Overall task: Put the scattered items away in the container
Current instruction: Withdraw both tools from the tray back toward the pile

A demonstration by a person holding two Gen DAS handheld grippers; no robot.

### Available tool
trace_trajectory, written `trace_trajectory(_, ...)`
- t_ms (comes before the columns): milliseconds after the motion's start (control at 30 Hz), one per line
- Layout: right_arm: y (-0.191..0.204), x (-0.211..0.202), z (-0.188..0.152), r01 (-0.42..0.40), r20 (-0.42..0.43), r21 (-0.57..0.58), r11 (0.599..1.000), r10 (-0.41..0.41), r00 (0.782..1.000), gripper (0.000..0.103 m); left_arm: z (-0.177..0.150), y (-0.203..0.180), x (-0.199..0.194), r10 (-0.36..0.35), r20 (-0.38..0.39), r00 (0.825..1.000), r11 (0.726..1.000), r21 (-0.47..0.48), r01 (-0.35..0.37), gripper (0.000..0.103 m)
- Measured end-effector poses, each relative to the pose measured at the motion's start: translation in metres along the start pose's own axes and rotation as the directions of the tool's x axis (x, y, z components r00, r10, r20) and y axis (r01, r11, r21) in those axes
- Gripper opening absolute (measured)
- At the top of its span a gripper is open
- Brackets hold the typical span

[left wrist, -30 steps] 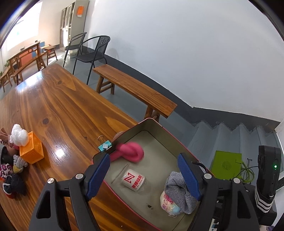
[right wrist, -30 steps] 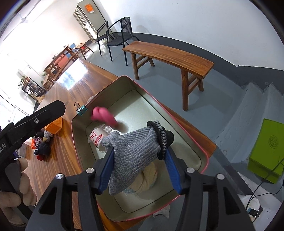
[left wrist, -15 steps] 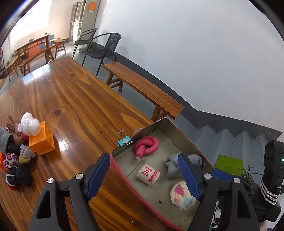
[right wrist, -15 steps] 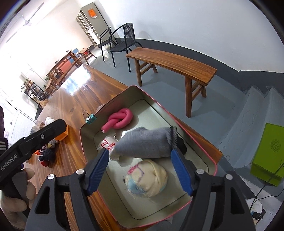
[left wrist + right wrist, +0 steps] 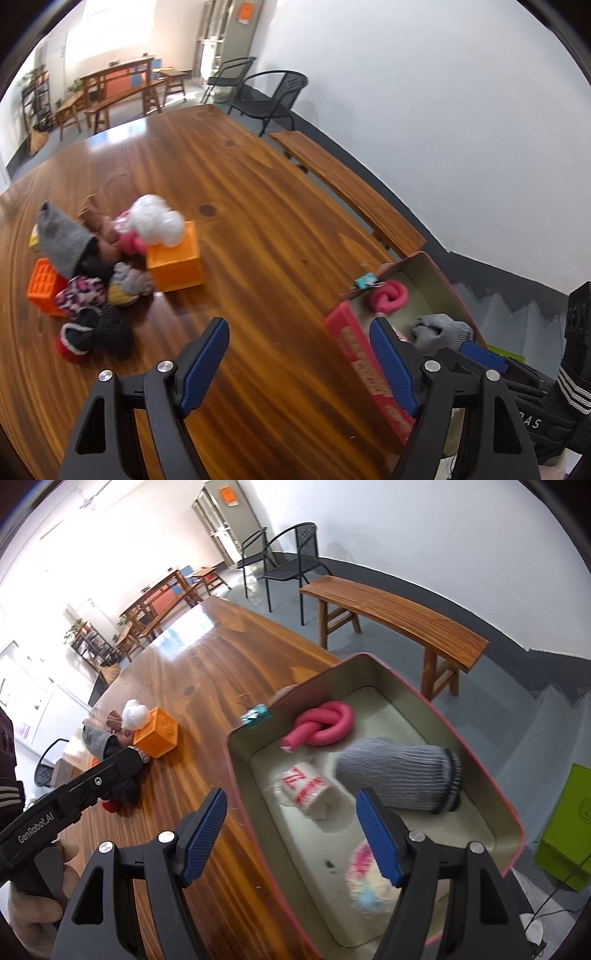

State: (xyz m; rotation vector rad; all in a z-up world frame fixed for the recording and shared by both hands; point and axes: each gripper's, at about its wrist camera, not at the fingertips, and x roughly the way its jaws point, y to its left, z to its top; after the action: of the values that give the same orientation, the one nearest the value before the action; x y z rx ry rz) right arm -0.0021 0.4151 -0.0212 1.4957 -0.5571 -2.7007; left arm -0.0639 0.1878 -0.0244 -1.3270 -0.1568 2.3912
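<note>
The red-rimmed metal tin (image 5: 480, 760) sits at the table's near right corner, also in the left wrist view (image 5: 347, 332). In it lie a pink knotted tube (image 5: 325, 725), a grey sock (image 5: 399, 775), a white wrapped roll (image 5: 306, 786) and a pastel ball (image 5: 369, 882). My right gripper (image 5: 291, 838) is open and empty above the tin's near left rim. My left gripper (image 5: 299, 363) is open and empty over the table, left of the tin. A pile of socks and soft items (image 5: 92, 266) lies around an orange box (image 5: 177, 258).
A teal binder clip (image 5: 255, 716) lies on the table by the tin's far corner. A second orange crate (image 5: 42, 288) sits left of the pile. A wooden bench (image 5: 391, 624) and black chairs (image 5: 288, 565) stand beyond the table. A green box (image 5: 569, 827) is on the floor.
My right gripper opened and let the grey sock fall into the tin, then drew back. My left gripper swung left from the tin toward the pile of items.
</note>
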Motion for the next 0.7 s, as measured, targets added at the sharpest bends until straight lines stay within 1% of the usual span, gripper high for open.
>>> trace_trajectory(200, 0.042, 0.016, -0.002, -0.048, -0.025, -0.079, 0.996, 0.047, 0.999, 0.076, -0.005, 0.051, -0.015, 0.052, 0.015, 0.999, 0.996, -0.075, -0.050, 0.080)
trace_trajectory(400, 0.087, 0.030, -0.004, -0.091, -0.048, -0.148, 0.985, 0.084, 0.995, 0.076, -0.013, 0.104, -0.032, 0.129, 0.027, 0.991, 0.984, -0.131, -0.124, 0.080)
trace_trajectory(533, 0.110, 0.042, -0.005, -0.113, -0.071, -0.173, 0.978, 0.102, 0.992, 0.076, -0.023, 0.142, -0.037, 0.167, 0.014, 0.986, 0.969, -0.186, -0.162, 0.080)
trace_trajectory(600, 0.121, 0.048, -0.006, -0.122, -0.084, -0.185, 0.975, 0.108, 0.991, 0.076, -0.029, 0.158, -0.039, 0.175, 0.005, 0.985, 0.963, -0.210, -0.170, 0.080)
trace_trajectory(700, 0.137, 0.056, -0.008, -0.133, -0.105, -0.207, 0.969, 0.113, 0.988, 0.076, -0.037, 0.176, -0.035, 0.190, -0.014, 0.982, 0.957, -0.222, -0.188, 0.080)
